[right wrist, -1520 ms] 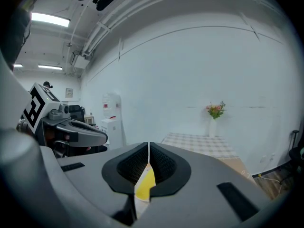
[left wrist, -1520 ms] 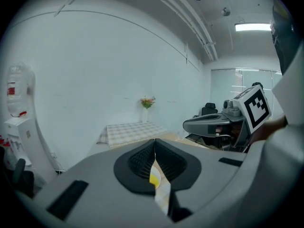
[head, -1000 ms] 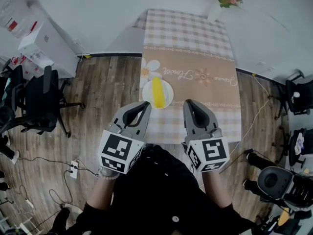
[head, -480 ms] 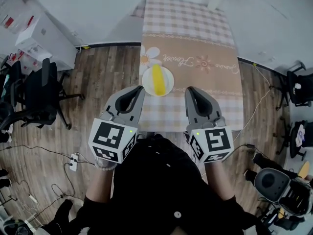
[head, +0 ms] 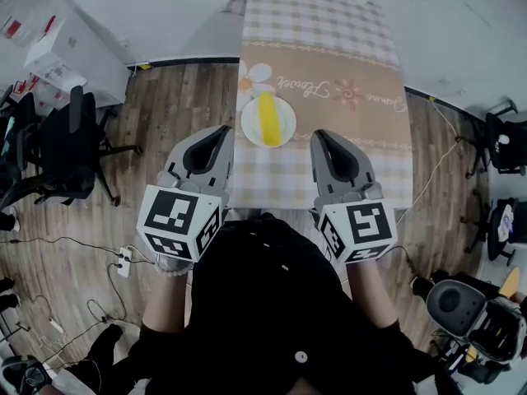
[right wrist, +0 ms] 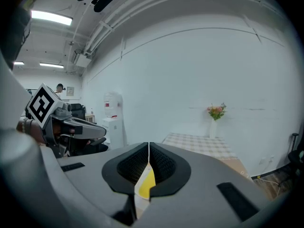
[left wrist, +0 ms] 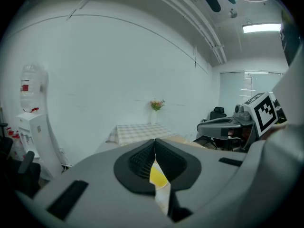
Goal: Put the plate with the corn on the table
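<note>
**Fingers point(left wrist: 141, 161) shut on nothing, plate point(head: 249, 128) resting on the worktop point(head: 329, 48)**

Draped in a checked cloth, the worktop filled the upper middle of the head view. The left gripper point(head: 226, 130) and right gripper point(head: 318, 137) hung below it in the frame. They flanked the plate without touching it, raised level in front of the person's dark torso. In each gripper view the pads met at their tips with nothing clamped. The yellow showing through the slot beneath them was only the distant corn point(head: 268, 120). The plate sat near the worktop's lower left edge, with the corn lying lengthwise on it. Judged from that, the setting-down looked finished, which would explain the idle, closed tools.

A white cabinet point(head: 62, 52) occupied the upper left, and dark office chairs point(head: 58, 155) stood along the left edge. A vase of flowers point(left wrist: 156, 106) stood at the worktop's far end. A power strip point(head: 123, 263) lay on the wooden floor at lower left. Nothing stood between the grippers and the plate. The trailing floor cables looked like the only hazard, and only to feet.
</note>
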Motion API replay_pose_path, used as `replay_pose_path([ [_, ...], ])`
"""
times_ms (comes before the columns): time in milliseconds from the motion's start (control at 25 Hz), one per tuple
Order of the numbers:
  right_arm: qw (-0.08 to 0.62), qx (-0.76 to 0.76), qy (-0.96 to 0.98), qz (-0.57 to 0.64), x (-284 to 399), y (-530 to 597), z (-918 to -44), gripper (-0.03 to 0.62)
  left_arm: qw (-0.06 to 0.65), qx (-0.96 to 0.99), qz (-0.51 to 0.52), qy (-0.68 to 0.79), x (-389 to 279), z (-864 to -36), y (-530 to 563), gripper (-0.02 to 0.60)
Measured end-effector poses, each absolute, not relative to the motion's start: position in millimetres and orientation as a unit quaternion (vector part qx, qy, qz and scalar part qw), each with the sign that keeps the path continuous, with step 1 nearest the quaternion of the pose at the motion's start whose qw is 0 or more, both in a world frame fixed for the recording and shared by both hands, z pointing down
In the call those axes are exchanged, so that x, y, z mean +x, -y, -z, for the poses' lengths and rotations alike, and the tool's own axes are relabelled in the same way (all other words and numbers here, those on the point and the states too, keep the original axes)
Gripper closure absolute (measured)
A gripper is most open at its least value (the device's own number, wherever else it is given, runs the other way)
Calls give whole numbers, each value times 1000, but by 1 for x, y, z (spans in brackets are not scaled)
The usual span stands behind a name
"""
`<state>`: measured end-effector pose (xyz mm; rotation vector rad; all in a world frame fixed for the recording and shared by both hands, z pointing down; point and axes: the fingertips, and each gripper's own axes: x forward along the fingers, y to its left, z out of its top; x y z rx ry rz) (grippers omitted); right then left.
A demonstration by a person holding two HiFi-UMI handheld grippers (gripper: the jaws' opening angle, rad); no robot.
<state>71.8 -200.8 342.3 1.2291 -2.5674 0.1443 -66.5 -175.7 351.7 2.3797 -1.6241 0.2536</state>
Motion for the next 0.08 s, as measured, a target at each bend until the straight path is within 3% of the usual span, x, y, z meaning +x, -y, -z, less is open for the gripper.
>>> replay_pose_path([
  [80,145,426,892,-49,70,200,-342,549,126,816,-86,557,-68,-352,174,566],
])
